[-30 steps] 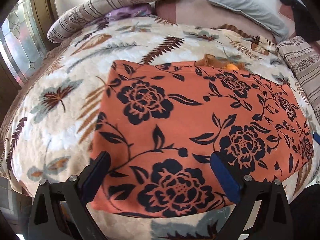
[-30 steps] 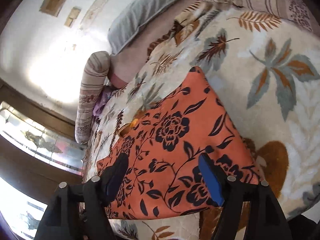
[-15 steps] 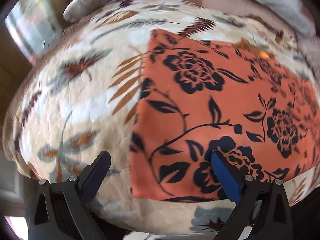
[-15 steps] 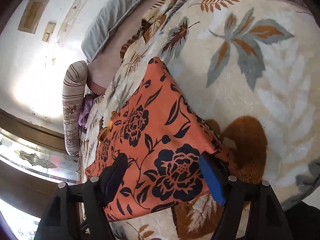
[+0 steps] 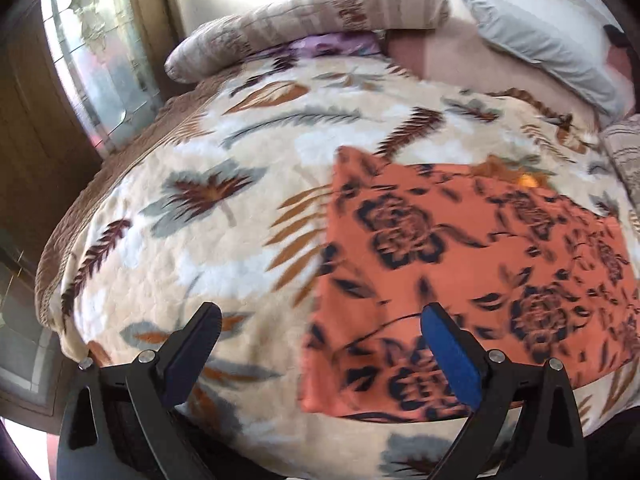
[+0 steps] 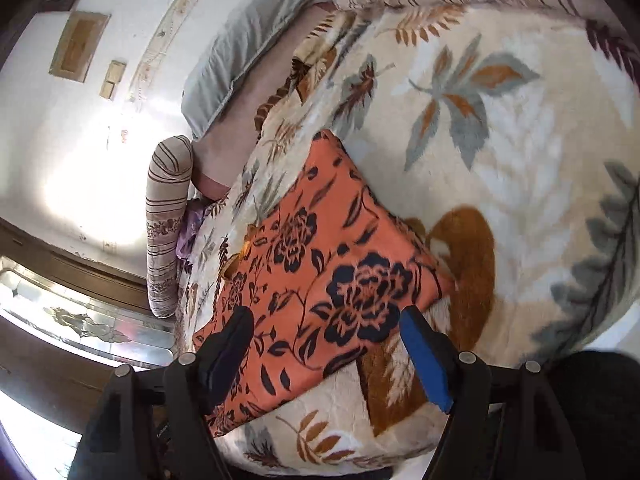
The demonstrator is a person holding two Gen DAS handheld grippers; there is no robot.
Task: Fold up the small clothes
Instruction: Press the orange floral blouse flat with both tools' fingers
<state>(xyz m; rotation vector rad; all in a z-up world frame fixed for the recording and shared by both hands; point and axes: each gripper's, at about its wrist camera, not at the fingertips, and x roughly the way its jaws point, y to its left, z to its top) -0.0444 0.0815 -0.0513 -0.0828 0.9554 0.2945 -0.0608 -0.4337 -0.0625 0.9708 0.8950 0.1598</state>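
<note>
An orange garment with dark blue flowers [image 5: 472,280] lies flat as a rectangle on the leaf-patterned blanket [image 5: 224,240]. In the left wrist view my left gripper [image 5: 320,344] stands open above the garment's near left corner, its right pad over the cloth and its left pad over bare blanket. In the right wrist view the same garment [image 6: 328,280] runs away to the upper left. My right gripper [image 6: 326,344] hangs open over the garment's near right corner, nothing pressed between its pads. An orange tag or collar piece [image 5: 528,179] peeks out at the far edge.
A striped bolster [image 5: 304,28] and a grey pillow [image 5: 544,48] lie along the head of the bed. A purple cloth [image 5: 332,46] is tucked under the bolster. A window [image 5: 100,60] stands left of the bed. The blanket's near edge drops off just below both grippers.
My left gripper has slid left from over the garment's middle to its left corner and risen a little. My right gripper has rolled and shifted toward the garment's right corner. Both stayed open.
</note>
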